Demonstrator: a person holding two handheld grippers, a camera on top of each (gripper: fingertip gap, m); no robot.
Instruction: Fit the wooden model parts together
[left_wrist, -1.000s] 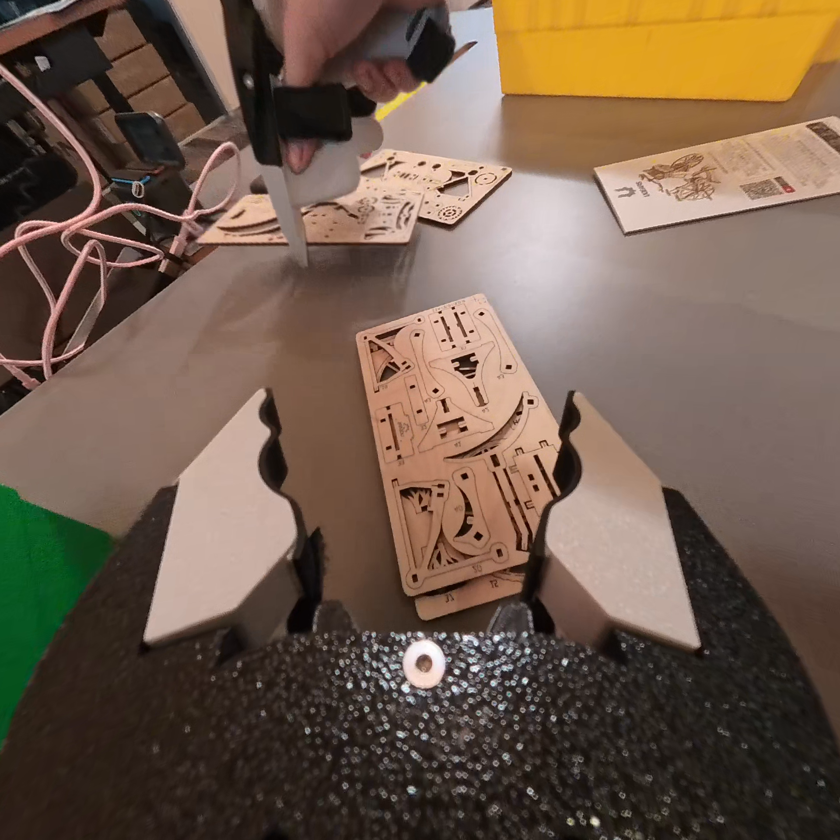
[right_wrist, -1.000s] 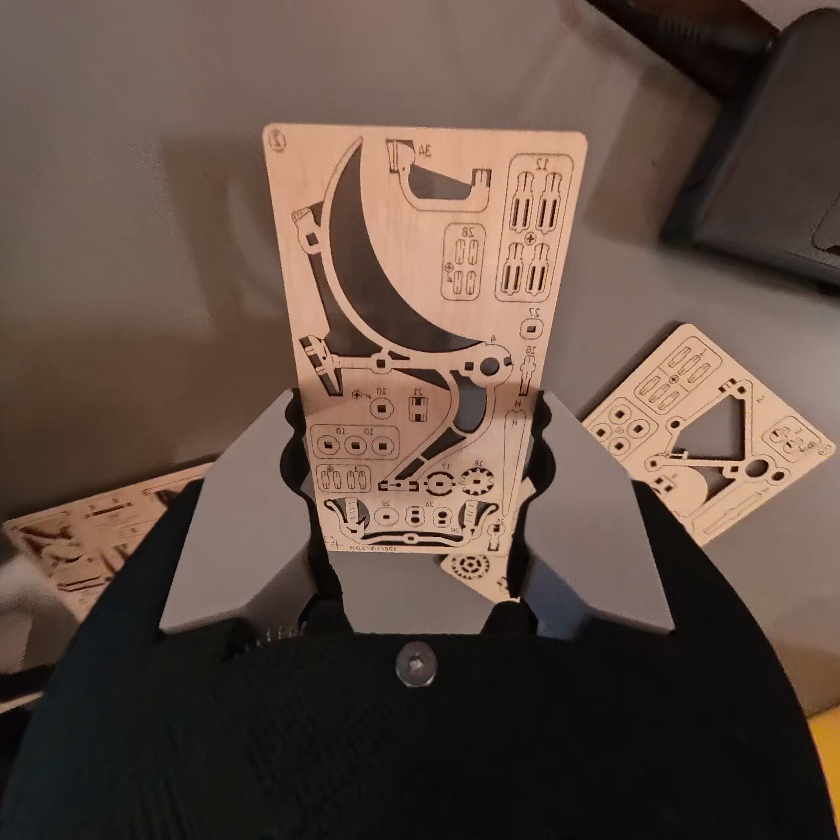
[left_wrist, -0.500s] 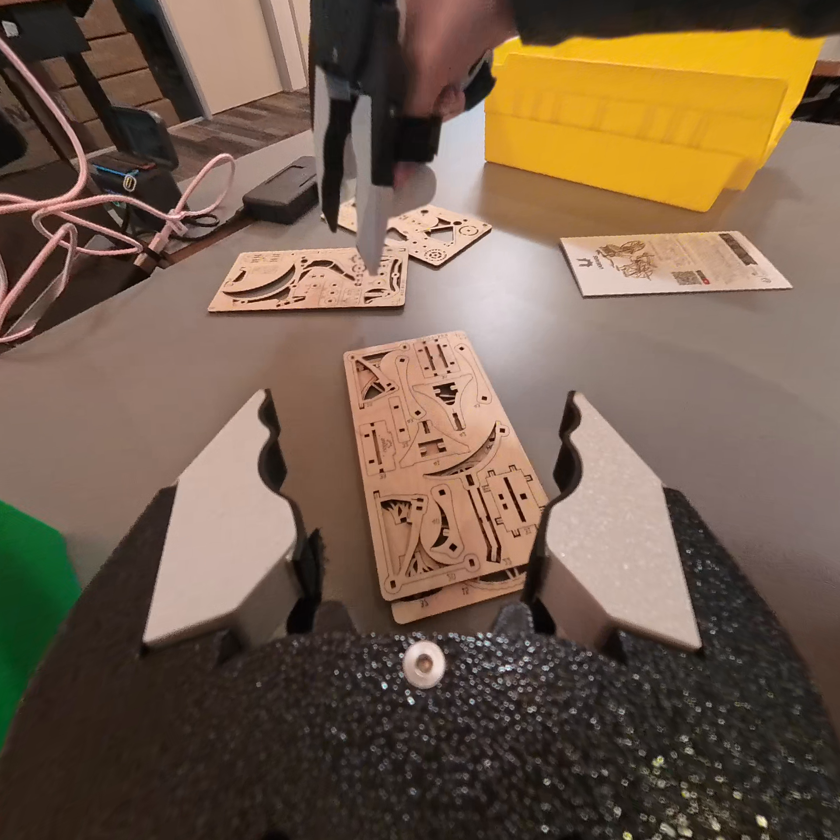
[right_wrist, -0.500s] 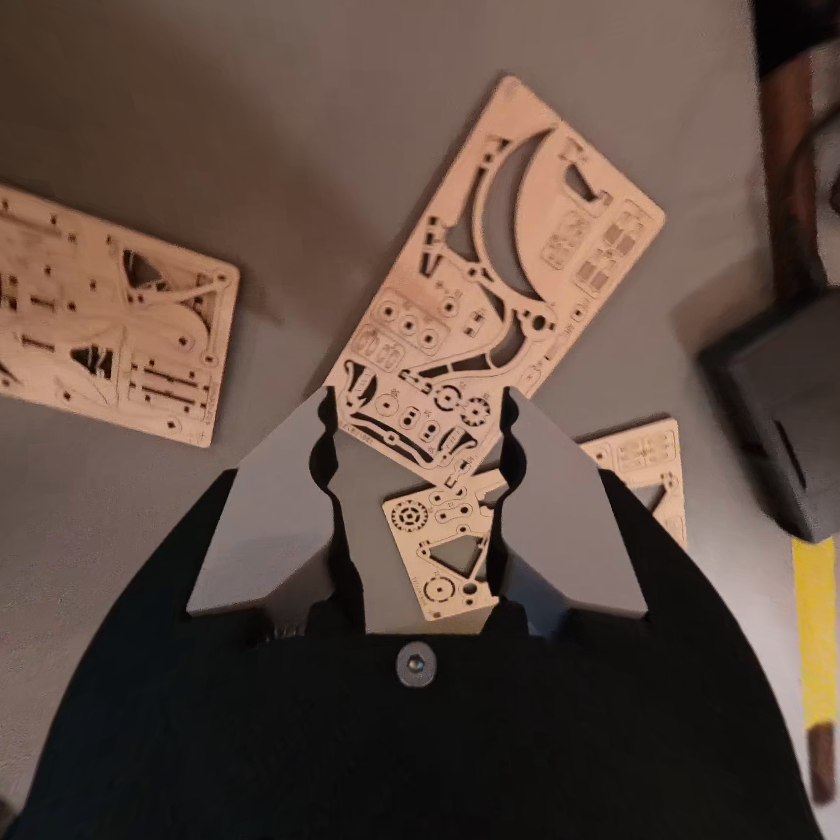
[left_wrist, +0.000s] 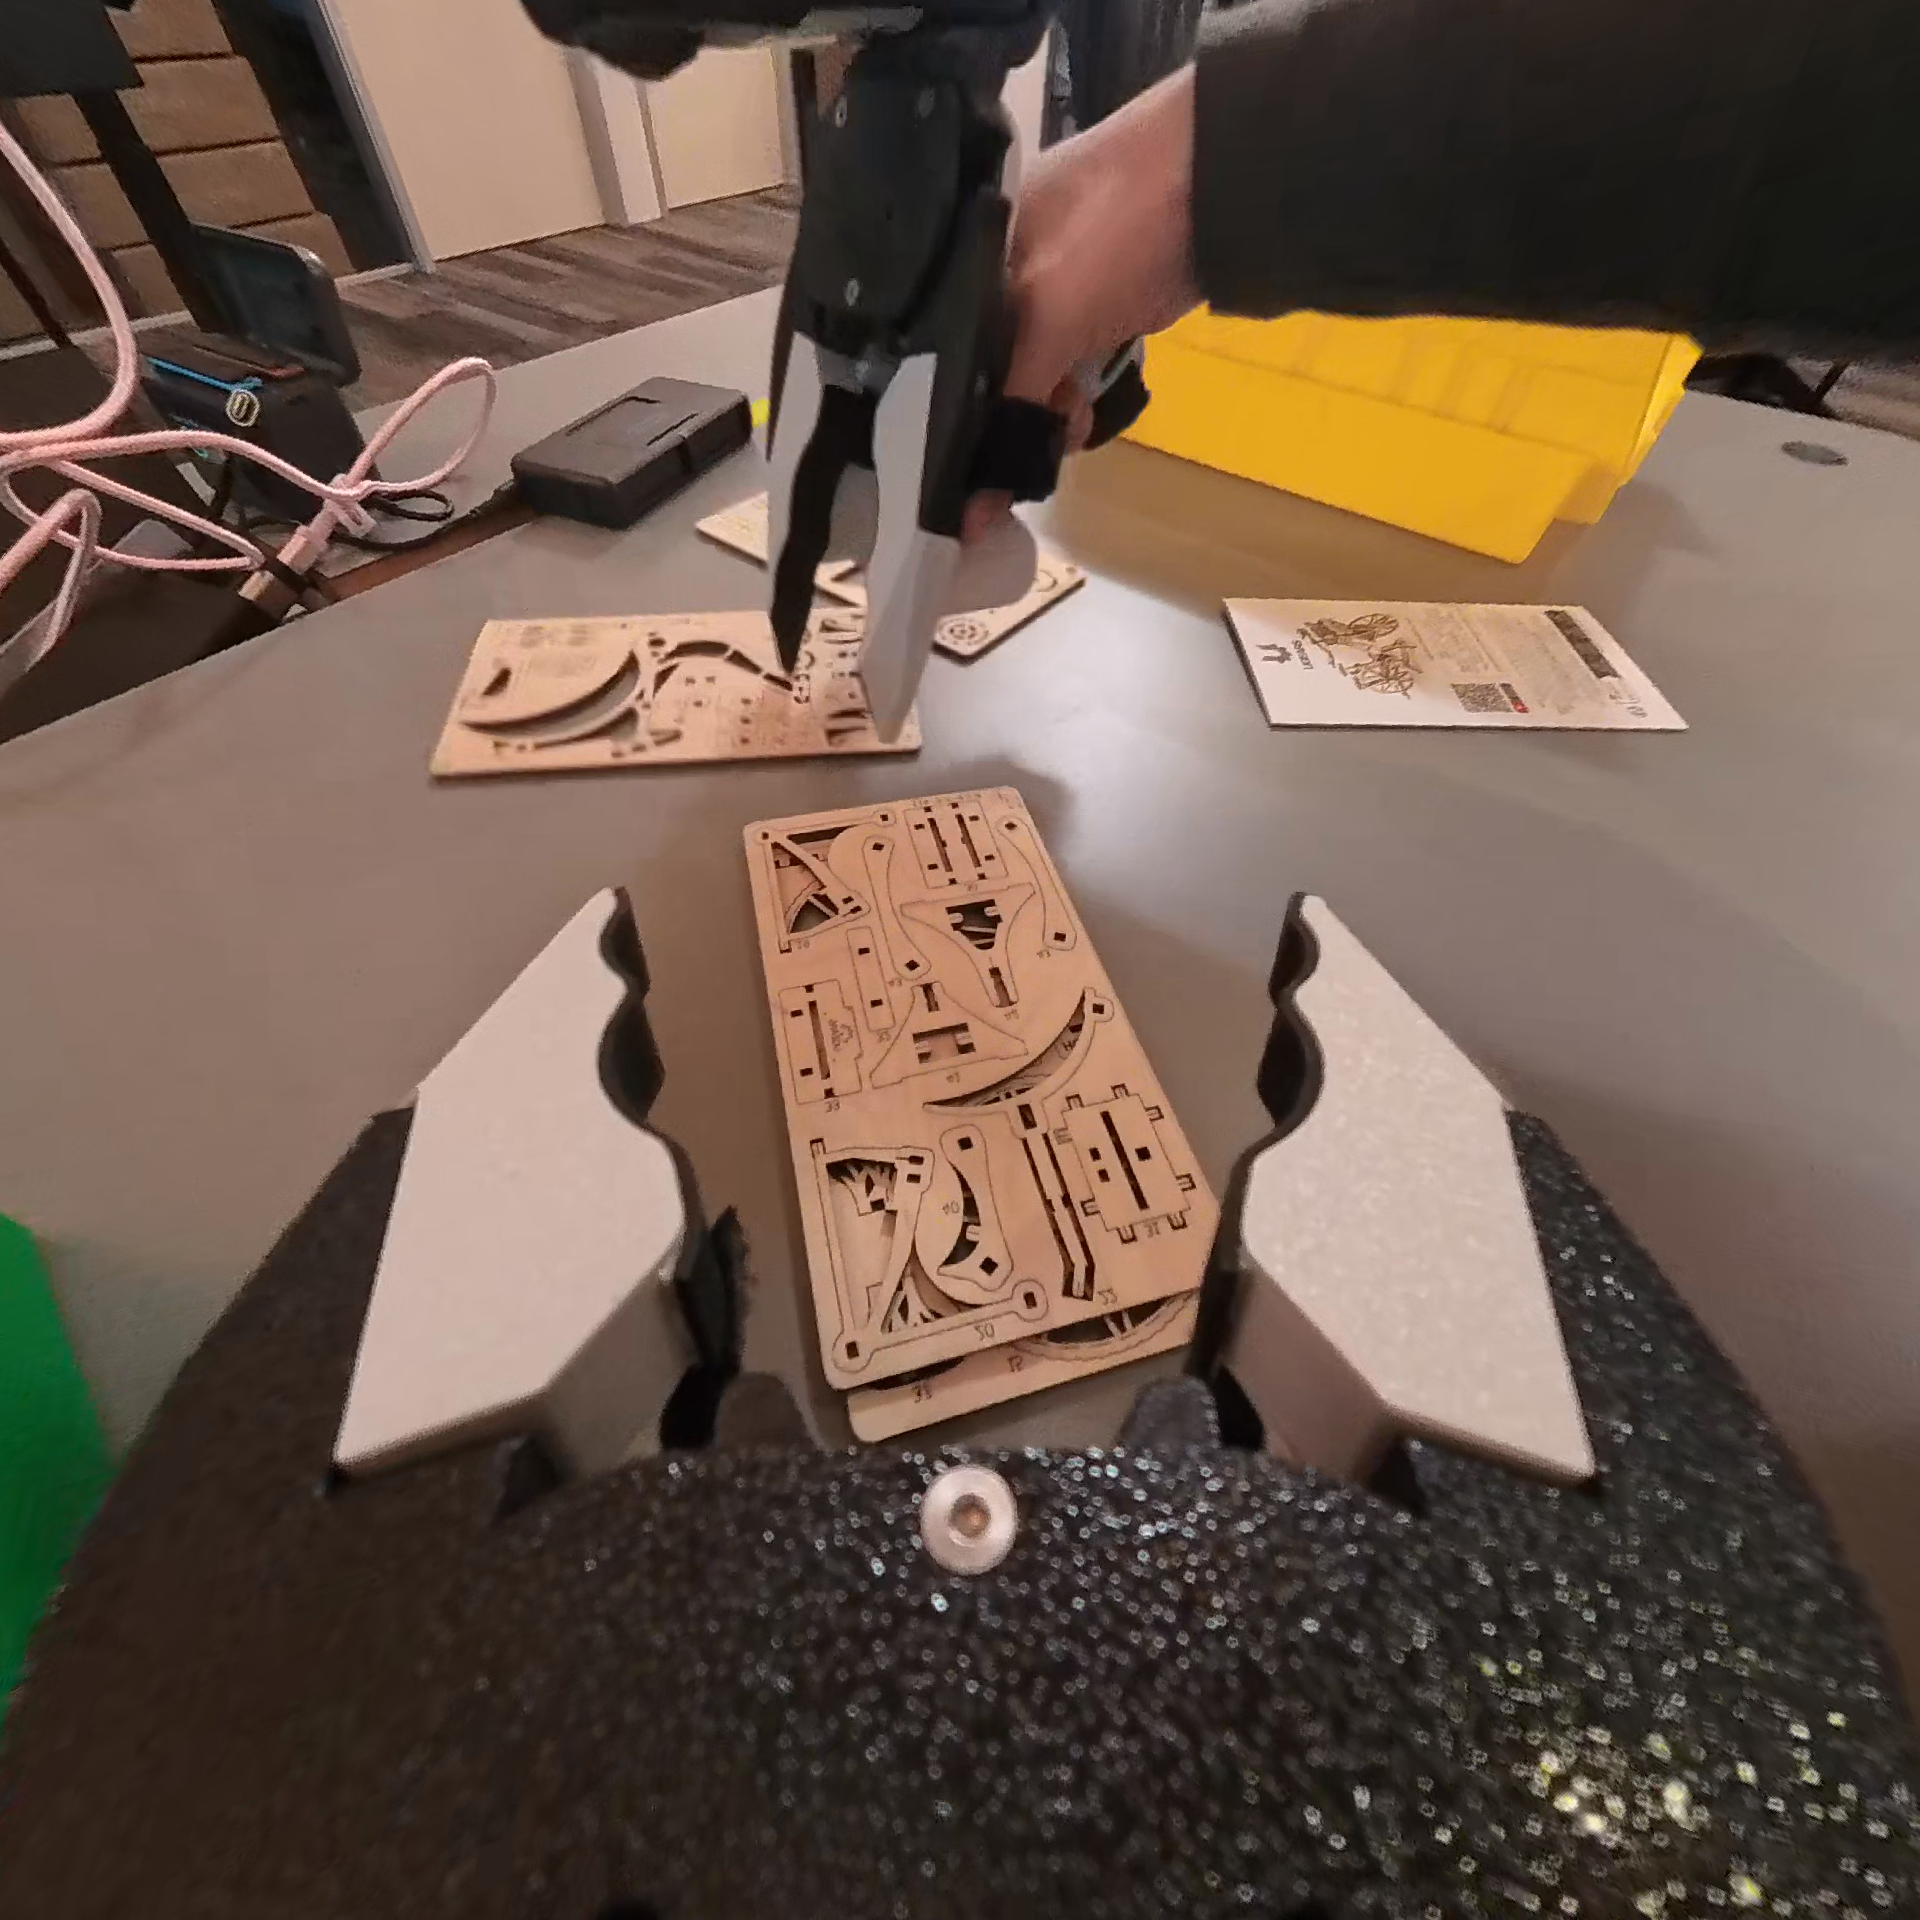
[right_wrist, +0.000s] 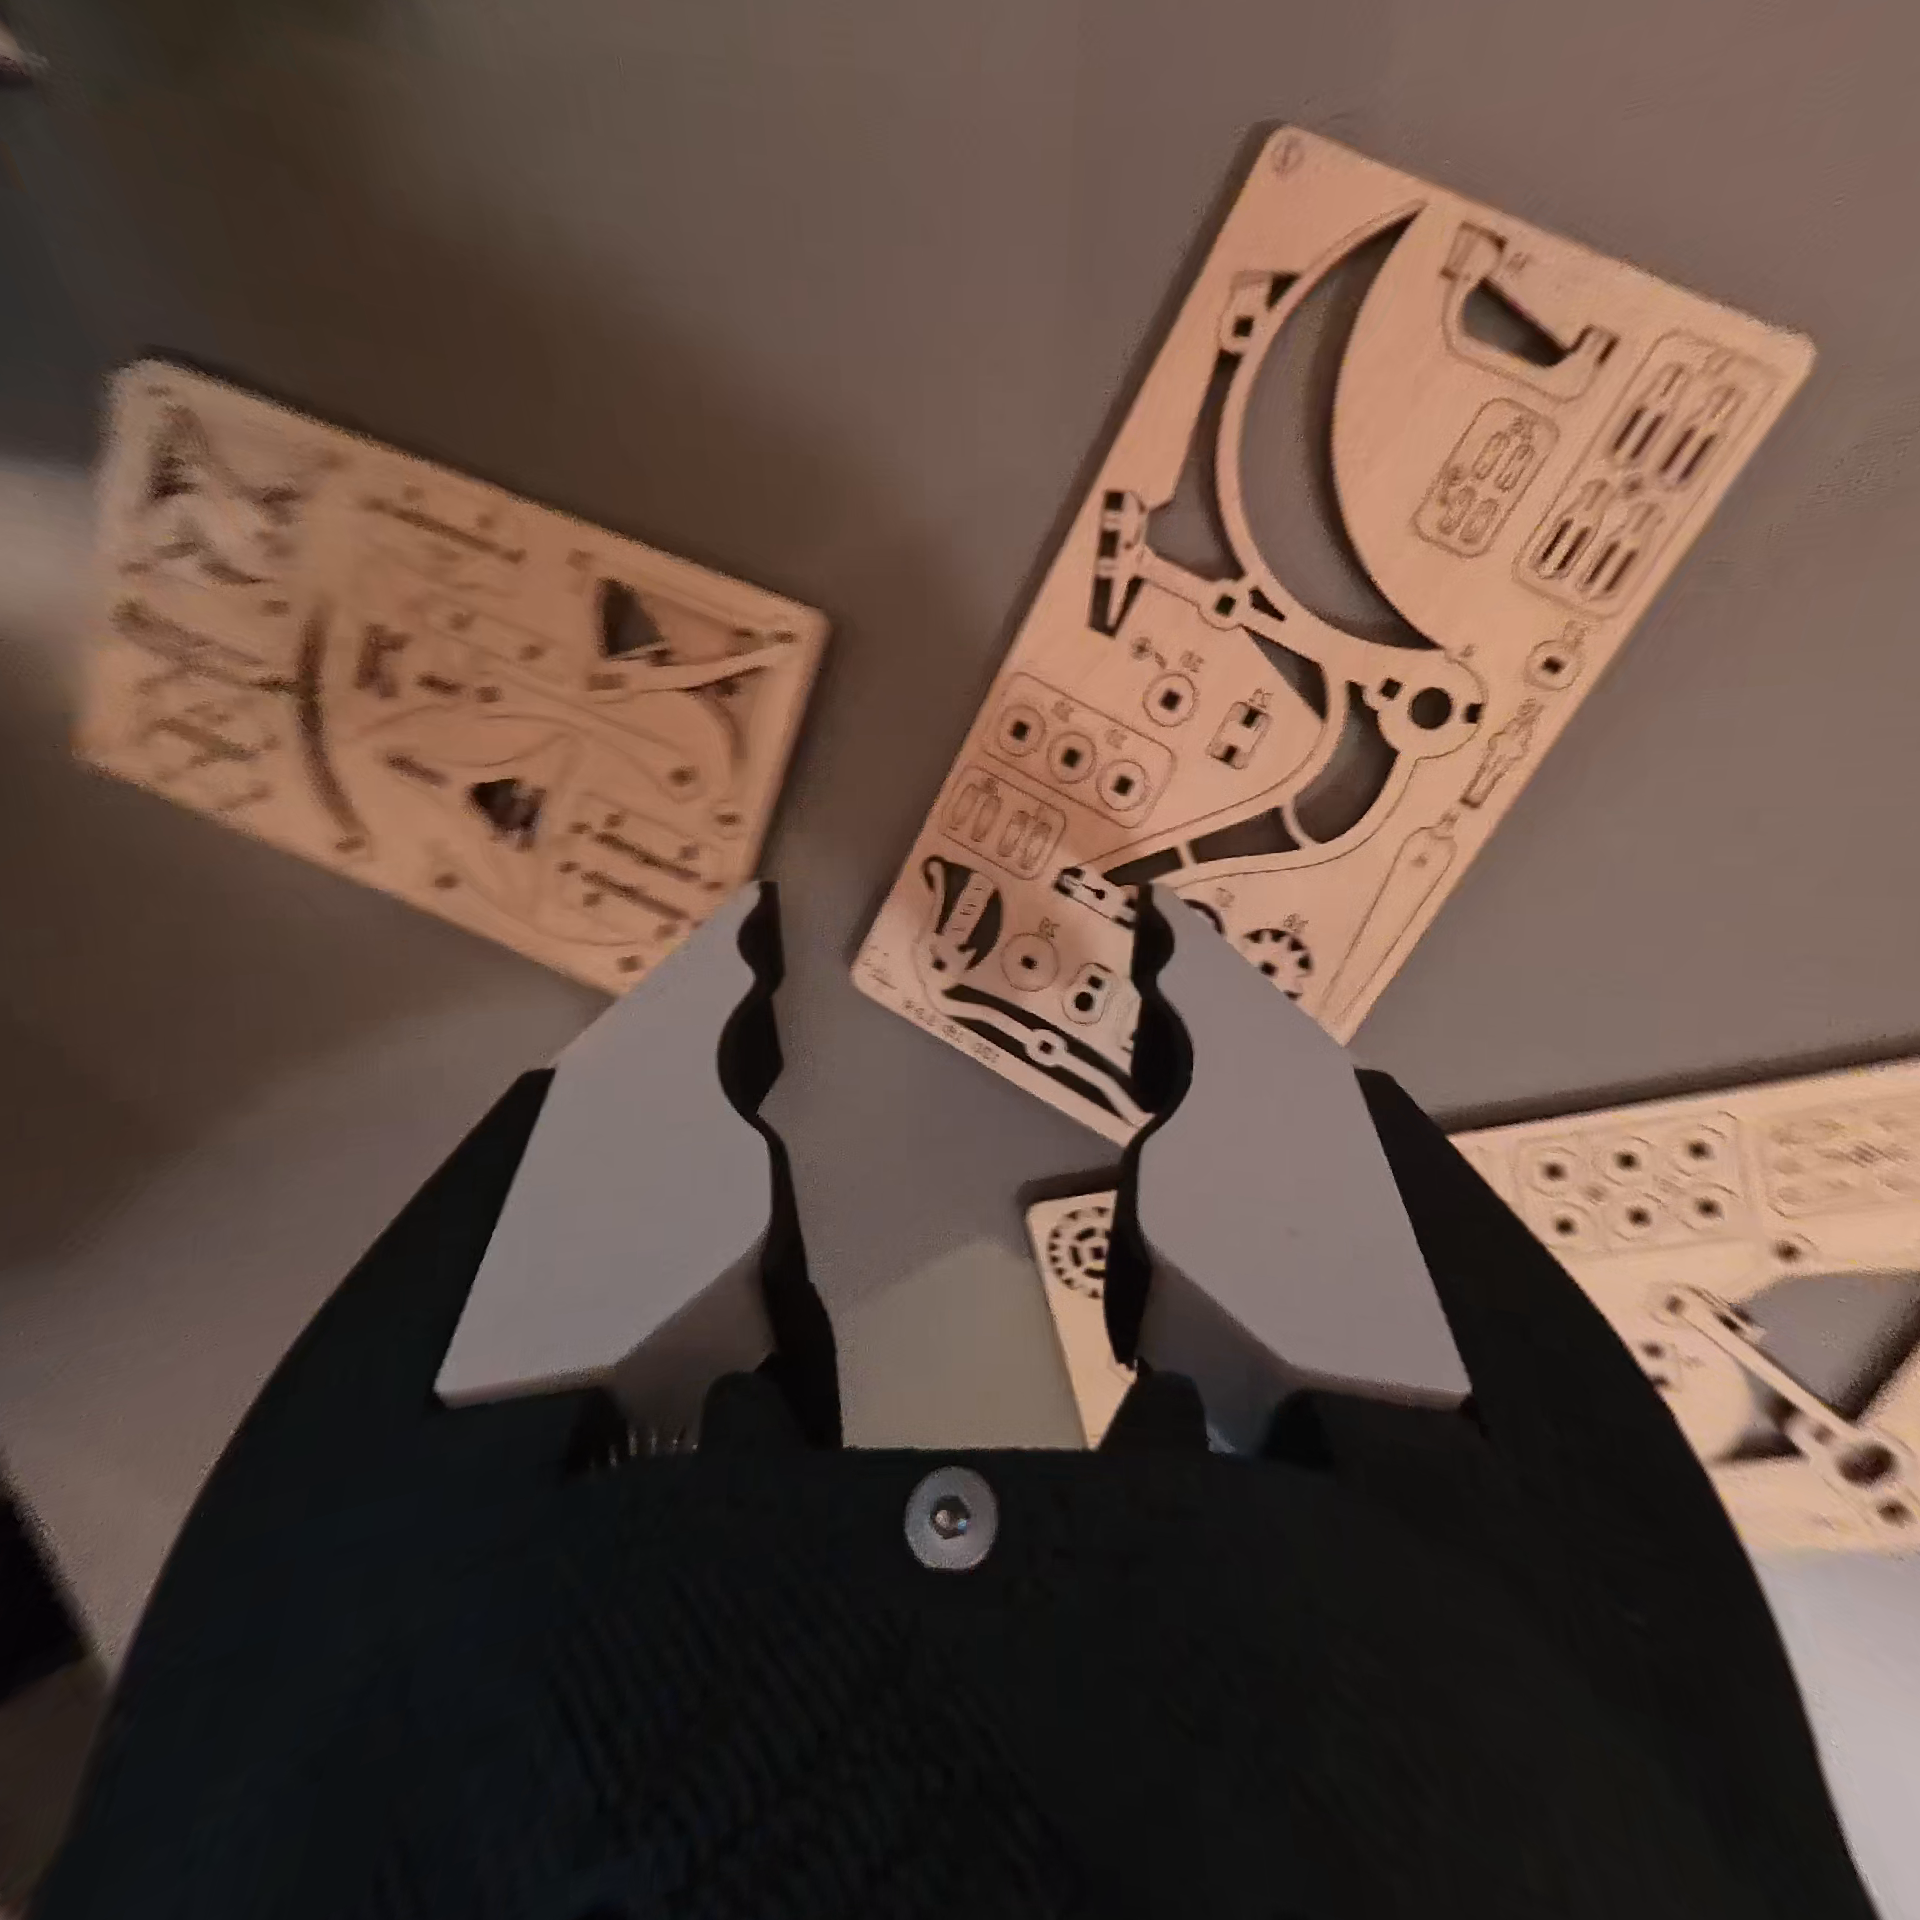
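Note:
My left gripper (left_wrist: 956, 920) is open and empty, low over a stack of laser-cut wooden part sheets (left_wrist: 966, 1101) that lies flat on the grey table between its fingers. My right gripper (right_wrist: 956, 899) is open and empty, pointing down over the near end of a wooden sheet with a crescent cutout (right_wrist: 1351, 644), which lies flat on the table. The same right gripper (left_wrist: 842, 686) and sheet (left_wrist: 644, 696) show farther off in the left wrist view. The stack (right_wrist: 447, 675) appears blurred in the right wrist view.
A third wooden sheet (right_wrist: 1558, 1278) lies beside the crescent sheet, partly under it. An instruction booklet (left_wrist: 1444, 665) lies at the right, a yellow bin (left_wrist: 1403, 416) behind it. A black box (left_wrist: 634, 447) and pink cables (left_wrist: 208, 499) are at the table's left edge.
My right gripper let go of the crescent sheet it held upright; the sheet now lies flat on the table. The right gripper has swung over it. My left gripper stays open over the stack.

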